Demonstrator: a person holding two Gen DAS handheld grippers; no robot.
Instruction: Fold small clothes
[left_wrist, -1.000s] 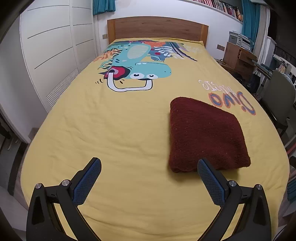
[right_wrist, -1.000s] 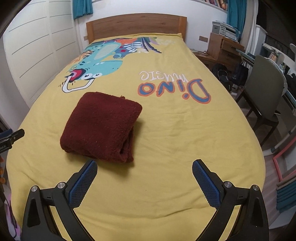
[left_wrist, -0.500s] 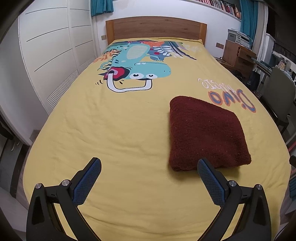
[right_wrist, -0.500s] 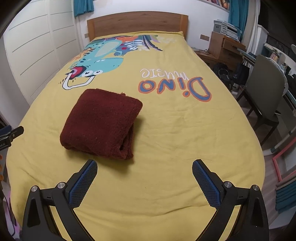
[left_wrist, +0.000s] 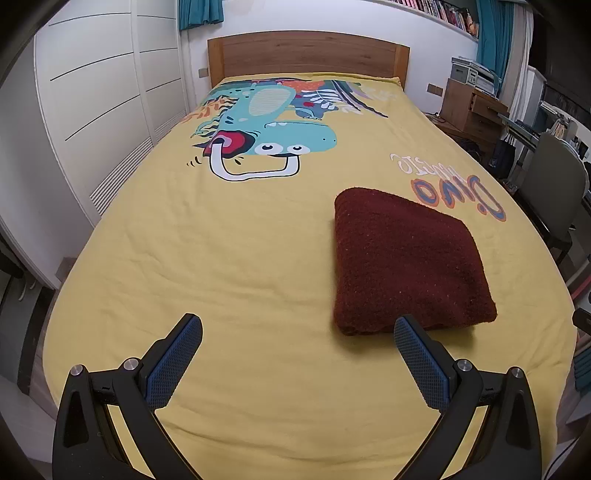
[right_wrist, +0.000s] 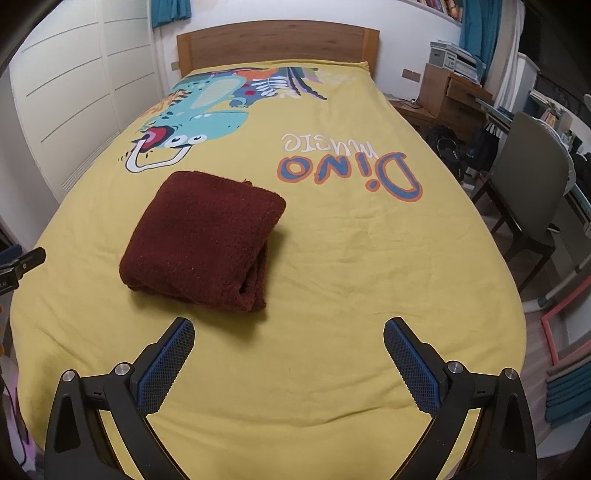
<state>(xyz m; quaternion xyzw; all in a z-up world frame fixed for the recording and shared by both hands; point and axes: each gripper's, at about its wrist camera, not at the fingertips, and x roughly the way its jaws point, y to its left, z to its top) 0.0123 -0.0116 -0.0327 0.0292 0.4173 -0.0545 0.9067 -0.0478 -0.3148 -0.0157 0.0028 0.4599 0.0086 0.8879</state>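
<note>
Left claw (left_wrist: 297, 334): jaws wide apart, empty, held above the yellow bedcover (left_wrist: 229, 266) near the foot of the bed. Its right blue pad (left_wrist: 421, 363) sits just short of the near edge of the garment without touching it. Right claw (right_wrist: 288, 332): likewise spread wide and empty, the garment lying ahead and to its left.

The dark red knitted garment (right_wrist: 203, 236) rests on the cover, already doubled into a thick, roughly square bundle. Stacked layers with loose edges show along its right side in the right wrist view; the left side reads as a rounded closed fold.

Handling assessment: soft, limp, light, with a fuzzy surface unlikely to slip between the pads. It will sag and unfold if lifted by one layer alone. Recommended hold: pinch through all layers at the two near corners. Whether a further fold is still required cannot be settled from these views; the bundle appears finished.

Beyond lie the dinosaur print (left_wrist: 266, 133) and the wooden headboard (left_wrist: 308, 53).
</note>
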